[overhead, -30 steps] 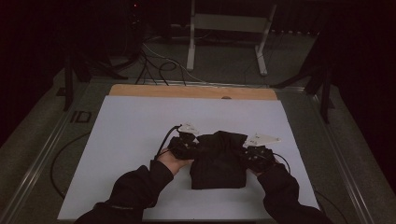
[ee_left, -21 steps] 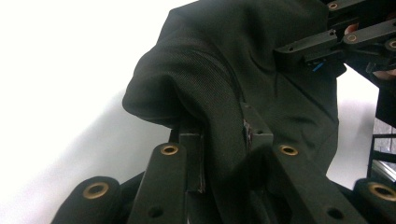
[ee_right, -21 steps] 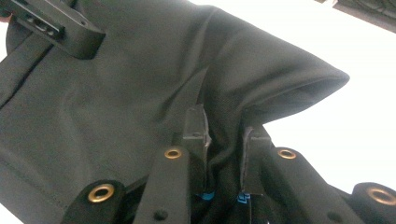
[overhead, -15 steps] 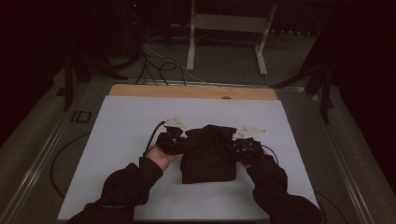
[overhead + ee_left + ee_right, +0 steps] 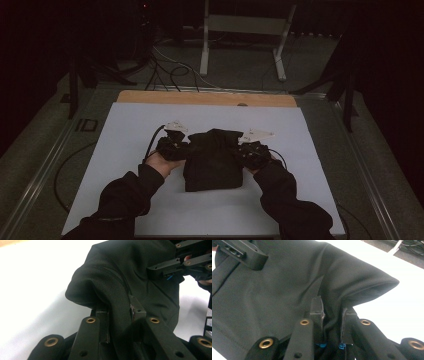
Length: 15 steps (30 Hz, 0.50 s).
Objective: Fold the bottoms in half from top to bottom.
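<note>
White tabletop [image 5: 130, 150], dark floor beyond; left gripper [image 5: 172, 146] and right gripper [image 5: 252, 151] each pinching fold of black garment [image 5: 212, 160]

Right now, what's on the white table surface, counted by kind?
Black folded garment: 1, pinched at both sides.
Handheld grippers: 2, the left gripper and the right gripper, each shut on the garment's edge.
White table surface: 1, bearing all of it.
Total: 4
</note>
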{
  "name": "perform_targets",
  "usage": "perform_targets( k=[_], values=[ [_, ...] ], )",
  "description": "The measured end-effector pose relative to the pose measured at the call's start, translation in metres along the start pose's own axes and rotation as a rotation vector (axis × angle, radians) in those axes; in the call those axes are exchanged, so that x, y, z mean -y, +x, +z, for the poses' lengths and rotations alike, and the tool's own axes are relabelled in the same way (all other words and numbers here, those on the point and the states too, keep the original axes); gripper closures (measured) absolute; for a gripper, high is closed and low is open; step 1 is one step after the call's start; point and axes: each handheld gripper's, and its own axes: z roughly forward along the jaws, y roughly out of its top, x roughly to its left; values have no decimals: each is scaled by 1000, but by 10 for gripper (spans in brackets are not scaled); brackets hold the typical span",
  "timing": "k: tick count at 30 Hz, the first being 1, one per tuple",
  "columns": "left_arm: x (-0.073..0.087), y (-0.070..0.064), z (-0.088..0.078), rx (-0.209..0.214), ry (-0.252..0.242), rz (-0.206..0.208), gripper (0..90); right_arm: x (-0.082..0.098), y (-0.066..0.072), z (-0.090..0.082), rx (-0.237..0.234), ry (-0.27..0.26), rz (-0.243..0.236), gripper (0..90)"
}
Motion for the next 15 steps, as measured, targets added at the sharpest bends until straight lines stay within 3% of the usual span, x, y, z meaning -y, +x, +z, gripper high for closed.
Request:
perform_targets(
  k=[15],
  values=[
    [-2, 21, -9, -15, 10, -22, 756, -15, 3, 19, -15, -4, 6, 770]
  ],
)
